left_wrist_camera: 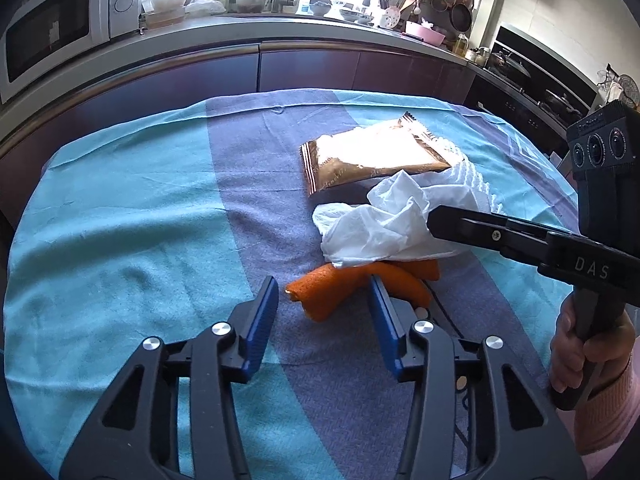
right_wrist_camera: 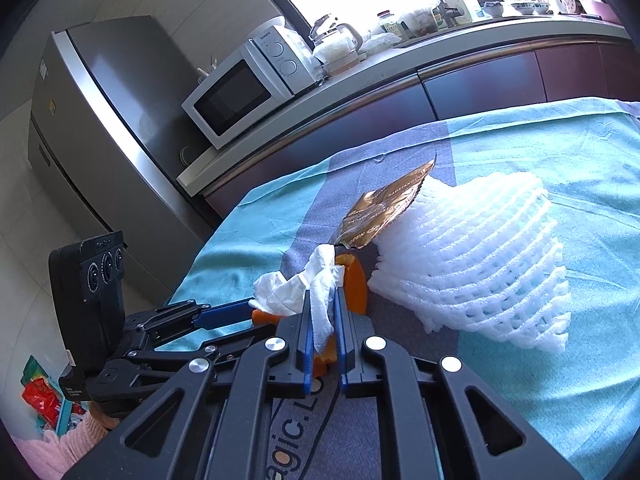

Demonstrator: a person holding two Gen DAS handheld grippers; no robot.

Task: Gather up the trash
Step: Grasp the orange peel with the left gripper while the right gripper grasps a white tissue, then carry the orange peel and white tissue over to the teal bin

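A blue and teal striped cloth (left_wrist_camera: pixel 120 240) covers the desk. Behind it, a white microwave (right_wrist_camera: pixel 240 96) sits on the kitchen counter (right_wrist_camera: pixel 400 64) beside a steel fridge (right_wrist_camera: pixel 100 120), with a glass kettle (right_wrist_camera: pixel 336 46) and bowls (right_wrist_camera: pixel 494 8) along the window.

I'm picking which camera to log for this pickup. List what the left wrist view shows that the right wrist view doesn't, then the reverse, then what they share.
Left wrist only: the stove and the person's hand on the right gripper's handle.
Right wrist only: the fridge; the right gripper pinching the tissue between its blue pads.
Both: orange peel, brown wrapper, foam net, microwave, and the left gripper, its jaws apart at the peel.
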